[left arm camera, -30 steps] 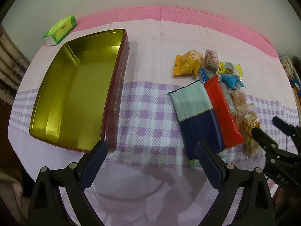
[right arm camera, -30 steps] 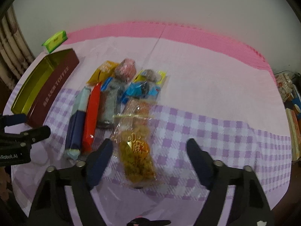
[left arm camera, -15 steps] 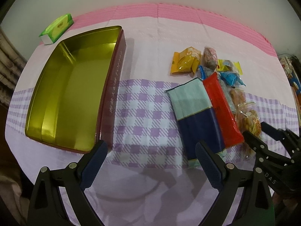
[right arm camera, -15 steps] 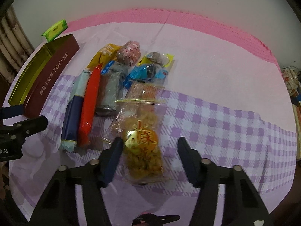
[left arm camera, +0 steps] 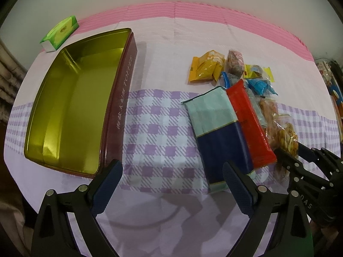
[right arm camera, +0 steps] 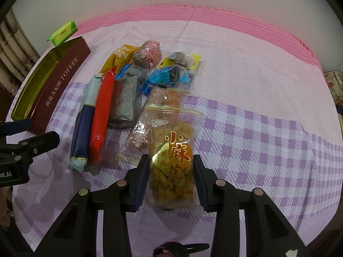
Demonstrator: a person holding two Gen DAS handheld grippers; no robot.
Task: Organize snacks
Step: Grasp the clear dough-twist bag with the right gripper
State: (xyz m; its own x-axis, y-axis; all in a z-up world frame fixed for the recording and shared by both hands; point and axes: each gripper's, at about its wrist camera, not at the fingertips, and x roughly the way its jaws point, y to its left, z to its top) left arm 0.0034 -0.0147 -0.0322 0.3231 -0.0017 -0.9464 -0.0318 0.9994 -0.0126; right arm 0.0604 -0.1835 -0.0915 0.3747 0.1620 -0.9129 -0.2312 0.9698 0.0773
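Right of the empty toffee tin (right arm camera: pixel 49 81), the right gripper (right arm camera: pixel 171 178) has just been closing and now pinches the fried-snack bag (right arm camera: pixel 171 162), judged ready for lifting; left gripper (left arm camera: pixel 171 184) hangs wide, empty.

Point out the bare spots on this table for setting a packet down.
Free: the checked cloth between the toffee tin and the blue-and-mint packet; the tin's empty inside; cloth right of the fried-snack bag. Crowded: the snack pile.

Right gripper (right arm camera: pixel 171 177) jaws closed around snack bag (right arm camera: pixel 171 160).
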